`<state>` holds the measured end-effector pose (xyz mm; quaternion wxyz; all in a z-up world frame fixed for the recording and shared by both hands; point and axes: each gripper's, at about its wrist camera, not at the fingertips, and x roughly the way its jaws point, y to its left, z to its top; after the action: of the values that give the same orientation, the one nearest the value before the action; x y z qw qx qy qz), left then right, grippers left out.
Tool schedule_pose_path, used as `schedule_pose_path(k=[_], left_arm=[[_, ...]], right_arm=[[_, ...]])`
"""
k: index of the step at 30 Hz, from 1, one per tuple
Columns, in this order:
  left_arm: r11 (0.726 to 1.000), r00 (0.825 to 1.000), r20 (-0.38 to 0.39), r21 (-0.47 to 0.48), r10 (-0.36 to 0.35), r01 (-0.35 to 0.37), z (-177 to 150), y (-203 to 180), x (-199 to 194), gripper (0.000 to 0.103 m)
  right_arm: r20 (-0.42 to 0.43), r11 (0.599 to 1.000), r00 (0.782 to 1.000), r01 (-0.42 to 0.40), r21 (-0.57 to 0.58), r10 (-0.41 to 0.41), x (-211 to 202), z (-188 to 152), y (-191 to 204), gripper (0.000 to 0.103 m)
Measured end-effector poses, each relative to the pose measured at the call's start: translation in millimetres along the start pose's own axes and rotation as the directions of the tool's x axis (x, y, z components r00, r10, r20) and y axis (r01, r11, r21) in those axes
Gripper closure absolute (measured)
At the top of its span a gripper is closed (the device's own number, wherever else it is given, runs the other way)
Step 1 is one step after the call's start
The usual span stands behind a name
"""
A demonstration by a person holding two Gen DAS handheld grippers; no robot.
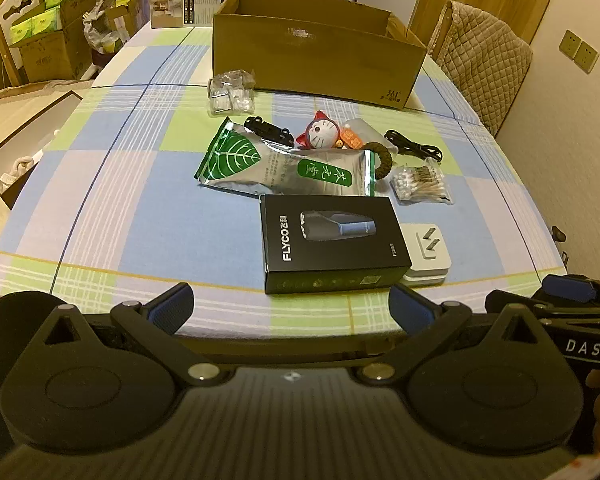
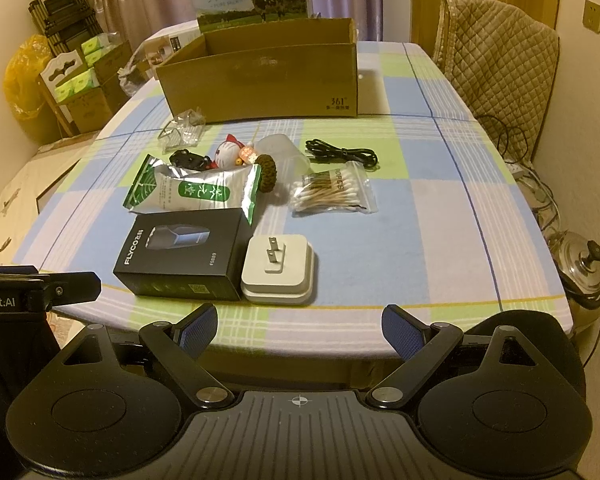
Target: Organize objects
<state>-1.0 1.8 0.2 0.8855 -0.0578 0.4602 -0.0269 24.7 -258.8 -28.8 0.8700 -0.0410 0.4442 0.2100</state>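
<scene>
A black FLYCO box (image 1: 332,240) (image 2: 184,254) lies near the table's front edge, with a white plug adapter (image 1: 428,252) (image 2: 278,270) to its right. Behind them lie a silver-green pouch (image 1: 284,164) (image 2: 192,190), a cat toy (image 1: 320,132) (image 2: 228,152), a braided brown ring (image 2: 269,172), a bag of cotton swabs (image 1: 420,184) (image 2: 332,194), a black cable (image 1: 414,146) (image 2: 342,154) and a clear packet (image 1: 230,94) (image 2: 182,132). An open cardboard box (image 1: 316,60) (image 2: 260,80) stands at the back. My left gripper (image 1: 292,312) and right gripper (image 2: 300,332) are open and empty at the front edge.
The table has a checked cloth (image 1: 140,208) (image 2: 440,220). A quilted chair (image 1: 484,64) (image 2: 500,56) stands at the right. A metal kettle (image 2: 580,276) and cords sit on the floor at the right. Cartons (image 1: 48,36) and an open dark box (image 1: 32,144) are at the left.
</scene>
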Motion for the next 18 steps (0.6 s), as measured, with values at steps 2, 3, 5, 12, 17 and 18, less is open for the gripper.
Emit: schedule_pose_path(k=[2, 3, 5, 12, 17, 18], left_arm=[[1.0, 1.0, 0.0, 0.0, 0.0, 0.0, -0.2, 0.0, 0.0, 0.001], [1.0, 1.0, 0.0, 0.0, 0.0, 0.0, -0.2, -0.1, 0.0, 0.001], [1.0, 1.0, 0.0, 0.0, 0.0, 0.0, -0.7, -0.4, 0.3, 0.001], [1.0, 1.0, -0.004, 0.0, -0.002, 0.002, -1.7, -1.5, 0.8, 0.001], [1.0, 1.0, -0.007, -0.001, -0.005, 0.005, -1.2, -1.4, 1.1, 0.001], [1.0, 1.0, -0.007, -0.001, -0.005, 0.005, -1.2, -1.4, 1.1, 0.001]], right_arm=[[0.0, 1.0, 1.0, 0.0, -0.002, 0.0, 0.6, -0.4, 0.4, 0.016], [-0.001, 1.0, 1.0, 0.0, -0.002, 0.0, 0.8, -0.9, 0.3, 0.016], [-0.001, 1.0, 1.0, -0.001, -0.002, 0.001, 1.3, -1.4, 0.0, 0.016], [-0.001, 1.0, 1.0, -0.003, -0.002, 0.003, 1.7, -2.0, -0.5, 0.016], [-0.002, 1.0, 1.0, -0.004, -0.002, 0.004, 2.6, -2.7, -0.9, 0.016], [-0.001, 1.0, 1.0, -0.005, -0.002, 0.005, 2.5, -2.8, -0.9, 0.016]])
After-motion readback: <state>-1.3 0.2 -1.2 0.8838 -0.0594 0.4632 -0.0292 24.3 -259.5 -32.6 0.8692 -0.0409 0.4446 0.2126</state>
